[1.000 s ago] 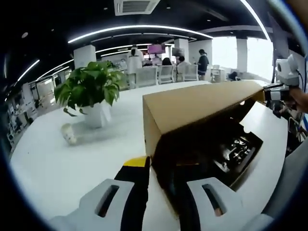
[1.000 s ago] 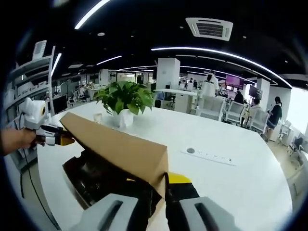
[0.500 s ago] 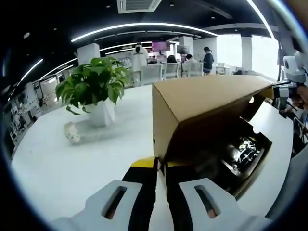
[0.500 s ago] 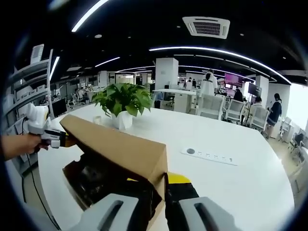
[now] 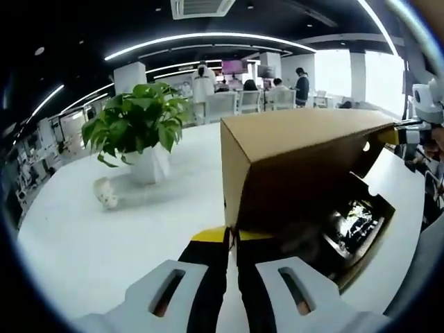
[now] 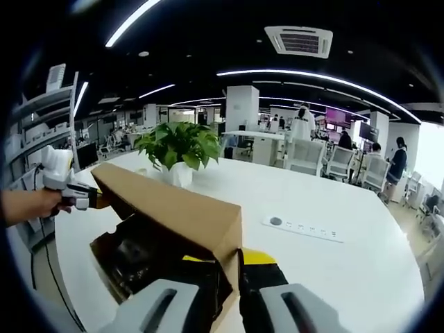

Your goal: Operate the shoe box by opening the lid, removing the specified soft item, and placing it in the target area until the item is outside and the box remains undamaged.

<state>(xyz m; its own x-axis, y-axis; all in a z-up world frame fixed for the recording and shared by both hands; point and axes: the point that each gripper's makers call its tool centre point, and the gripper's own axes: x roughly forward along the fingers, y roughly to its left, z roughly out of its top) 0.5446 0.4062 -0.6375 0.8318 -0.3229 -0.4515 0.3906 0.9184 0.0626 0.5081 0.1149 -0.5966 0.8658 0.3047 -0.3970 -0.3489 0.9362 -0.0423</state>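
Lid [image 5: 305, 149] is pinched at both ends, left gripper [image 5: 231, 239] and right gripper [image 6: 232, 260] each with jaws pressed onto a corner edge. It's tipped up a bit higher than a second ago, so the opening step looks nearly done. Under it the box [image 5: 361, 239] sits on the white counter [image 5: 104, 243] with something dark inside, can't tell what. Plant [image 5: 135, 128] stands well behind.

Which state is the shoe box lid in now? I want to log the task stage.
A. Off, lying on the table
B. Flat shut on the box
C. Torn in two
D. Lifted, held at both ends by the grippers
D: the lid is raised over the open box, with the left gripper and right gripper each clamping one end.
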